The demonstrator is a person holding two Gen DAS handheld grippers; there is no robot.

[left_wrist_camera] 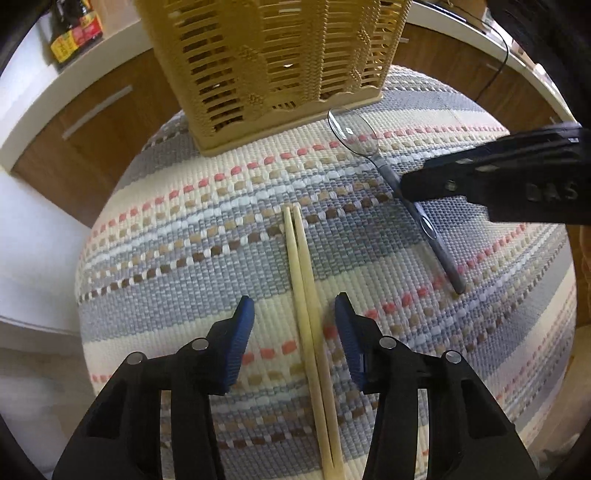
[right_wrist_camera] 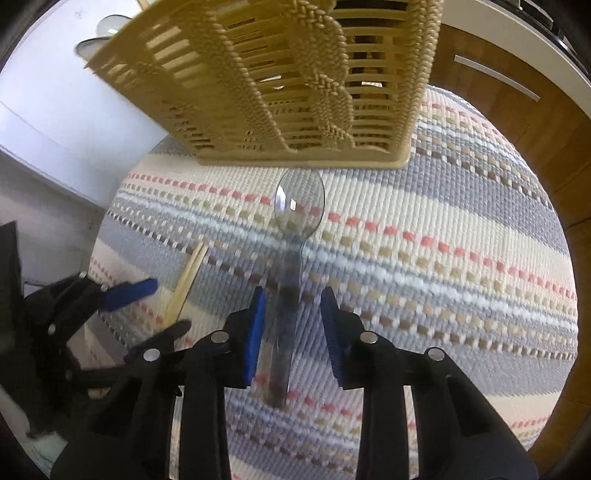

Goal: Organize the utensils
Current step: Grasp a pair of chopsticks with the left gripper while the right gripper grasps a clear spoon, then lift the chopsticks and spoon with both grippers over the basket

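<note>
left hand-held gripper (left_wrist_camera: 294,308) agape astride chopsticks (left_wrist_camera: 304,295) | right hand-held gripper (right_wrist_camera: 293,302) agape astride blurred spoon (right_wrist_camera: 291,236)

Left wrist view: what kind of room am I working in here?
Most likely a home kitchen: a sauce bottle stands on a white countertop over wooden cabinet fronts, with a slatted utensil holder on a woven placemat.

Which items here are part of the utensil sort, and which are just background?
Job items:
- chopsticks, between the left claw pads, not pinched
- clear plastic spoon, between the right claw pads, not pinched
- slatted utensil basket

Lying about:
- striped woven mat
- sauce bottle
- black cable
</note>
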